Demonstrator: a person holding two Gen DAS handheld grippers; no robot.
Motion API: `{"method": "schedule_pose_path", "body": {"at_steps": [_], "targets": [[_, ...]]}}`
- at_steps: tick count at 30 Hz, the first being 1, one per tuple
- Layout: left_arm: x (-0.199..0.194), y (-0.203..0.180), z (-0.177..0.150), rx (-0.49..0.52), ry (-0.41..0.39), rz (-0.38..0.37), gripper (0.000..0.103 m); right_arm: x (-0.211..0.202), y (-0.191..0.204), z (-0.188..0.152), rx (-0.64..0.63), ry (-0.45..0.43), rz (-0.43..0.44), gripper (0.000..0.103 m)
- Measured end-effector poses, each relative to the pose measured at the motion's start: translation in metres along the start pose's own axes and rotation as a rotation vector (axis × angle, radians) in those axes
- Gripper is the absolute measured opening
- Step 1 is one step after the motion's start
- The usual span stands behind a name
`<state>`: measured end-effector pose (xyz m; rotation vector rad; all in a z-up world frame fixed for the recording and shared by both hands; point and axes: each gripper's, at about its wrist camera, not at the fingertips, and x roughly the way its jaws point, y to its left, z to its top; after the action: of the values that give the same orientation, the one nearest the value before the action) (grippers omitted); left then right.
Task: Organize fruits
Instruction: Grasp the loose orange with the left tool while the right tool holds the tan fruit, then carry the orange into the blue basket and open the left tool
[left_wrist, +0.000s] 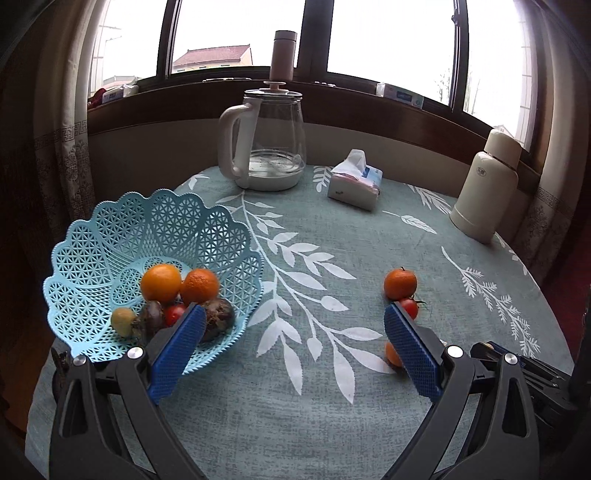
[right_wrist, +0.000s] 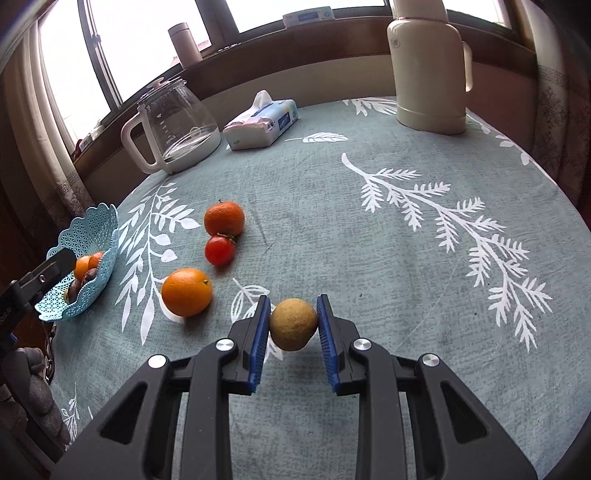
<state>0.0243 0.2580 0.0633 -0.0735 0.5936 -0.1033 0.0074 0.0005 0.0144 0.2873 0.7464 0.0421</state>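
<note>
Yellow-brown fruit (right_wrist: 293, 324) upright in R claw (right_wrist: 291, 322)

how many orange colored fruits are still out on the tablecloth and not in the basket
2. One orange fruit lies mid-table, touching a red tomato. A second orange lies nearer, left of the right gripper. Two more already sit in the blue basket.

4 oranges (right_wrist: 187, 292), 2 tomatoes (right_wrist: 220, 250)
</note>
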Motion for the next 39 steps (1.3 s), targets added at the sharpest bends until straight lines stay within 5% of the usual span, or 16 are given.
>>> {"method": "schedule_pose_path", "body": {"at_steps": [18, 39], "targets": [[0.059, -0.058, -0.022, 0.101, 0.171, -0.166, 0.091, 0.0, -0.01, -0.003, 0.047, -0.01, 0.024, 0.026], [0.076, -0.076, -0.029, 0.118, 0.236, -0.27, 0.042, 0.0, -0.009, -0.004, 0.047, -0.013, 0.028, 0.026]]}}
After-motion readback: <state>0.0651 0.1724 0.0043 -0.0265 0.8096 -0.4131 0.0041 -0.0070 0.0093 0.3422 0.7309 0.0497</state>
